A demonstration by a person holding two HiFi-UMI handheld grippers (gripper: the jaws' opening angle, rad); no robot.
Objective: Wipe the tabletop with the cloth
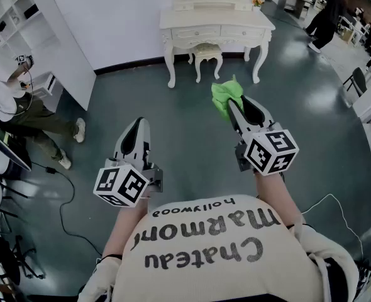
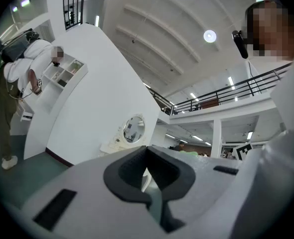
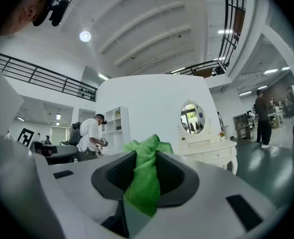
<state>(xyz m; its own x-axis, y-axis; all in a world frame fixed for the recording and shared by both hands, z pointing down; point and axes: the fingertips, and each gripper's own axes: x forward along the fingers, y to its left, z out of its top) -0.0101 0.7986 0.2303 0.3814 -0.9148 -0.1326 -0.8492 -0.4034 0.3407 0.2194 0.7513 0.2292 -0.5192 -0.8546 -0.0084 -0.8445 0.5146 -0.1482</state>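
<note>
1. The green cloth (image 3: 144, 178) is bunched between the jaws of my right tool (image 1: 234, 106). The jaws are closed on it, with a tuft standing out past the tips and a fold hanging back between the dark pads.
2. I see that tool held up in the air, pointing ahead, high over the grey-green floor (image 1: 192, 137). The cloth touches nothing but the jaws.
3. My left tool (image 1: 137, 123) sits to the left of the right one and a little further back toward the body. Its jaws are together with nothing held between them.
4. Ahead of both tools, and well apart from them, stands the white desk (image 1: 217, 19). It has curved legs and drawers along its front. An oval mirror (image 3: 193, 118) rises from the back of its top.
5. A small white stool (image 1: 206, 54) stands between the desk's legs, on the side nearest the tools.
6. A stretch of bare floor lies between the tool tips and the stool and desk.
7. Far off to the left of my left tool, a person (image 1: 6, 74) in a white top stands at a tall white shelf unit (image 1: 34, 17). A thin cable (image 1: 63, 200) trails across the floor on that side.
8. Ahead and to the right of my right tool, beyond the desk, a second person (image 1: 327, 14) in dark clothes stands among more furniture. A dark chair (image 1: 357, 80) stands nearer, well off to that tool's right.
</note>
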